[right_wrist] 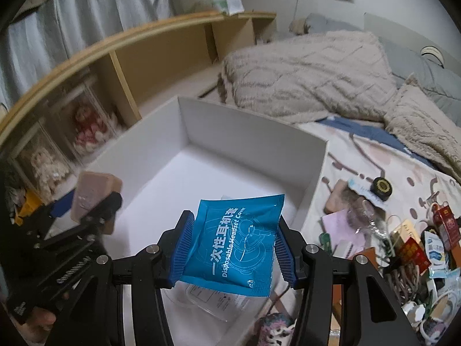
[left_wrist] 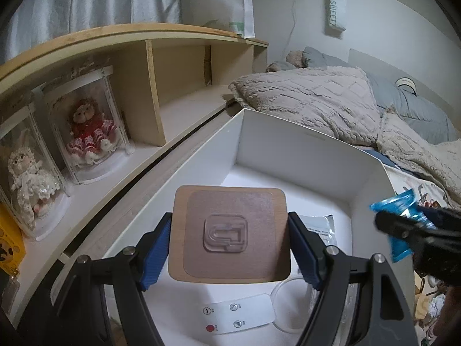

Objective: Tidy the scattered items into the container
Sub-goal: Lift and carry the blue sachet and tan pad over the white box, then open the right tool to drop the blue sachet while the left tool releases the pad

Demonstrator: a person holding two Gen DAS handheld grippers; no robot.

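My left gripper [left_wrist: 229, 239] is shut on a brown card with a clear adhesive hook [left_wrist: 227, 232], held above the inside of the white box [left_wrist: 294, 147]. My right gripper [right_wrist: 232, 245] is shut on a blue headset-cover sachet [right_wrist: 236, 242], held over the box's [right_wrist: 247, 129] near right part. The sachet [left_wrist: 403, 222] and right gripper show at the right edge of the left wrist view. The brown card [right_wrist: 92, 199] shows at the left of the right wrist view. A white remote [left_wrist: 239, 314], a grey sachet [left_wrist: 319, 227] and a clear round lid [left_wrist: 291, 302] lie in the box.
Scattered items [right_wrist: 403, 245] lie on the patterned bedsheet right of the box, among them a black round tin [right_wrist: 381, 186] and a pink notepad [right_wrist: 343, 225]. A beige blanket [right_wrist: 317, 77] lies behind. A wooden shelf with boxed dolls [left_wrist: 89, 132] stands left.
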